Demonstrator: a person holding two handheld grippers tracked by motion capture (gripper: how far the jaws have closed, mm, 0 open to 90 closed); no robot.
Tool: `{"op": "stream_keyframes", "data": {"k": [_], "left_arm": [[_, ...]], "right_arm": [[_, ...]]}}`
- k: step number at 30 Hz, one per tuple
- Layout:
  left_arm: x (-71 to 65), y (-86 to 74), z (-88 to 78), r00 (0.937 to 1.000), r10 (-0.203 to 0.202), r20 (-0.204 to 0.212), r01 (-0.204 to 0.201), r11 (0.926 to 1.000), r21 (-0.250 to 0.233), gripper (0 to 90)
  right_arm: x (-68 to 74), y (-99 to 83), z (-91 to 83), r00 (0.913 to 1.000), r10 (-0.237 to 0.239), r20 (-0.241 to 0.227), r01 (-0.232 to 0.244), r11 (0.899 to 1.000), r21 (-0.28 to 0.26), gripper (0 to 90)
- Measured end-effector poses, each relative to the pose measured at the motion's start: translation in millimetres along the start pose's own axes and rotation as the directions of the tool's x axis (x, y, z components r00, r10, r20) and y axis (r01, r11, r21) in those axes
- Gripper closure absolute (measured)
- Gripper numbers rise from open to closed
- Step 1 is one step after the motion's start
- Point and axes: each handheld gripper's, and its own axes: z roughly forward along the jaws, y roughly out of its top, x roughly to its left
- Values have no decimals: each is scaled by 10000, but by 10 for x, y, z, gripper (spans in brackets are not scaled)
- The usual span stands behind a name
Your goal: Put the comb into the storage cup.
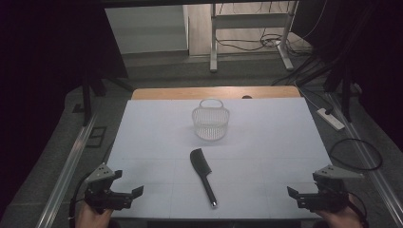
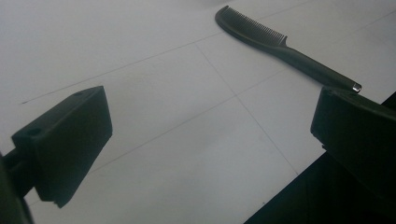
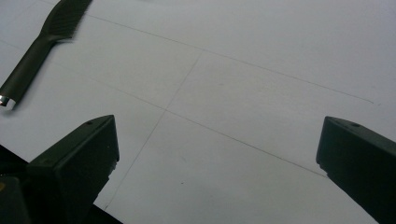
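Note:
A black comb (image 1: 203, 175) lies flat on the white table top (image 1: 157, 137), its toothed head toward the far side and its handle tip near the front edge. Beyond it stands a small white mesh basket (image 1: 211, 121) with a handle, upright and nothing visible inside. My left gripper (image 1: 135, 194) rests at the front left corner, open and holding nothing; in the left gripper view the comb (image 2: 280, 44) lies ahead to the upper right. At the front right corner, my right gripper (image 1: 291, 194) is open with bare table between its jaws; the comb (image 3: 44, 42) shows at upper left there.
A wooden strip (image 1: 216, 91) runs along the table's far edge. Metal rails (image 1: 66, 166) flank the table on both sides. A power strip (image 1: 330, 118) and a looped cable (image 1: 356, 154) lie on the floor at right. A desk frame (image 1: 249, 28) stands behind.

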Motion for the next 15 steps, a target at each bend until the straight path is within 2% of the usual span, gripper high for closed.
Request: {"op": "stream_keyframes", "data": {"k": [4,12,15], "left_arm": [[-9,23,32,10000,4,46,-5,9999,121,0],[7,101,132,9975,56,704,-65,9999,124,0],[-19,143,197,9961,274,842,-292,9994,193,0]], "right_arm": [[0,1,2,10000,-11,5,11,10000,16,0],[2,1,6,10000,-27,21,27,10000,39,0],[3,2,7,10000,-14,29,14,10000,42,0]]}}
